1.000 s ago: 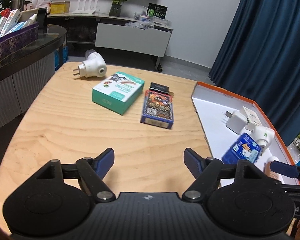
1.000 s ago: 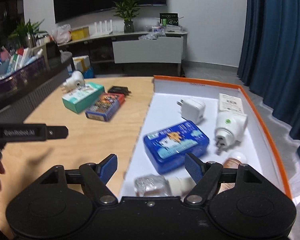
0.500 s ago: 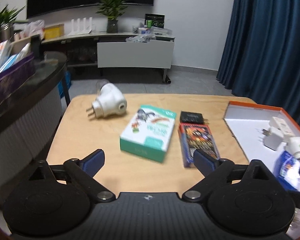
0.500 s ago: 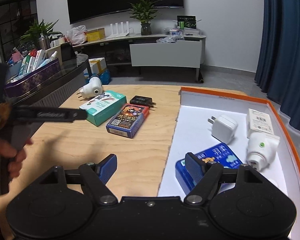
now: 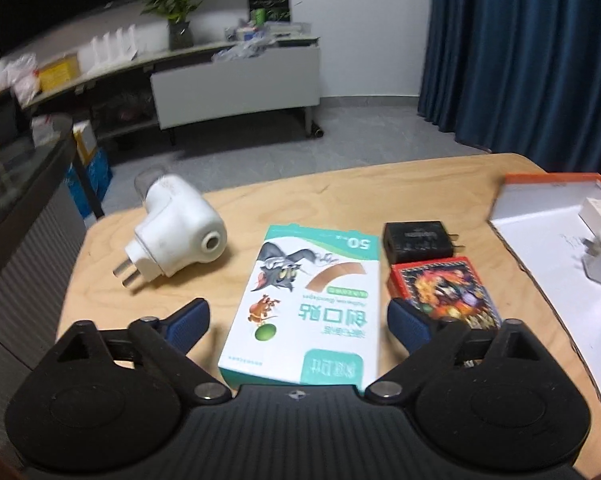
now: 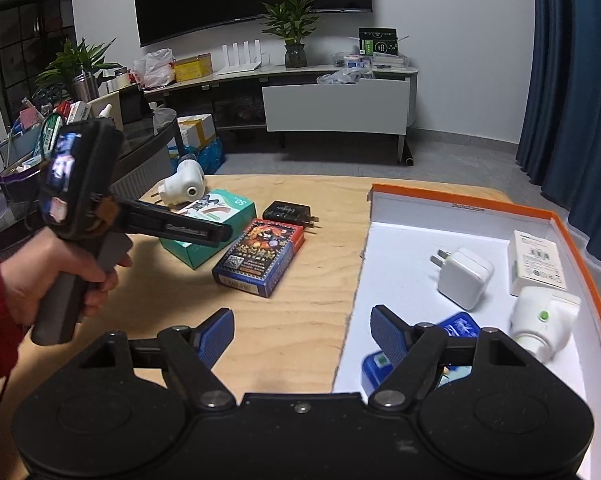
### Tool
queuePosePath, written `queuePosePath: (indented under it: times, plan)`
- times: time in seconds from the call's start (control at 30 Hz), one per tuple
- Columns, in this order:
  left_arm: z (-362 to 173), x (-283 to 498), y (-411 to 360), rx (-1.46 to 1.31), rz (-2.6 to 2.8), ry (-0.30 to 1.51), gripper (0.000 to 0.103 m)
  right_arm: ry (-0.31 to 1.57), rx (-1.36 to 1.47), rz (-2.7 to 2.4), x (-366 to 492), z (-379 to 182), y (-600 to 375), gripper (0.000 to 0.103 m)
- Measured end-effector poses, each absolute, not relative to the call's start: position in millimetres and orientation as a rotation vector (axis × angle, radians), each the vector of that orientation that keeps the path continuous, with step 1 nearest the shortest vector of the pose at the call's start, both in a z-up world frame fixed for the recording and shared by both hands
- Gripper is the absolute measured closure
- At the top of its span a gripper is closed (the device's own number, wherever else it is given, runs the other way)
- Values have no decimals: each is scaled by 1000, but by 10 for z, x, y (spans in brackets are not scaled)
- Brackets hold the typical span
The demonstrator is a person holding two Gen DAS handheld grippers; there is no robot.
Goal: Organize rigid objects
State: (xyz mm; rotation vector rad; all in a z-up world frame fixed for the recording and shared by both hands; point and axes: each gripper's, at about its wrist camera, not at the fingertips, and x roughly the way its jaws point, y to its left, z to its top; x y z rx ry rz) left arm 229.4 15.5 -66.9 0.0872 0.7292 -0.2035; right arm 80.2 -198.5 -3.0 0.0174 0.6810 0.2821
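Four loose items lie on the wooden surface (image 5: 332, 188) outside the orange-rimmed tray (image 6: 452, 204), and the one that matters to me now is the green and white plaster box (image 5: 308, 312). In my left wrist view it sits directly ahead of my left tool (image 5: 298, 316), its near end lying between the two blue pads (image 5: 190, 318). Its long axis runs near to far, in line with where the tool points, so the pads flank its two long sides. I see a gap on each side; the pads are not pressing, so the tool is released, though its jaws have just been narrowing with the box between them.

To the left of the box lies a white plug-in device (image 5: 172, 232); to its right a red and blue card box (image 5: 440, 288) with a black charger (image 5: 416, 240) just beyond it.

My right tool (image 6: 302, 338) is spread wide with nothing in it, hovering over the tray's left edge, well apart from the box, so my left hand is plainly nearer.

Compared with a second ago, my left view has swung from bare wood to the plaster box, which was then far off and skewed.
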Motion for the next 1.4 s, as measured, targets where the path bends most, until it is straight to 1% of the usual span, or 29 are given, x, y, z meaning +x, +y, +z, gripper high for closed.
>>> queuePosePath:
  times: [0.03,0.07,0.27,0.47,0.7,0.77,0.8,0.83,0.9,1.1,1.4]
  plan:
    - [-701,2315,190,49,-210,750,30,683,21,282,833,-30,-1963,14]
    - [-701,2292,216,28,-198,735,31,684,23,280,865,-31,-1941,14]
    - [-629,1974,336,-25,-156,718,31,714,86,291,1181,-54,-1773,13]
    - [-361,1612,558,-82,-62,672,31,773,182,270,1652,-193,-1491,11]
    - [-235,1355,669,-134,-17,625,31,851,107,153,2065,-444,-1108,9]
    - [-242,1344,662,-140,-22,620,31,843,67,143,2100,-490,-1057,7]
    - [-244,1333,663,-142,-24,618,31,839,52,151,2102,-493,-1041,15]
    - [-251,1332,658,-143,-24,618,31,831,42,156,2091,-483,-1042,27]
    - [-239,1305,657,-159,-25,613,31,837,59,194,2062,-458,-1108,30]
    - [-161,1173,528,-163,-52,585,31,800,90,250,1662,-290,-1392,30]
    - [88,785,75,-147,-137,539,31,594,53,206,705,319,-1974,30]
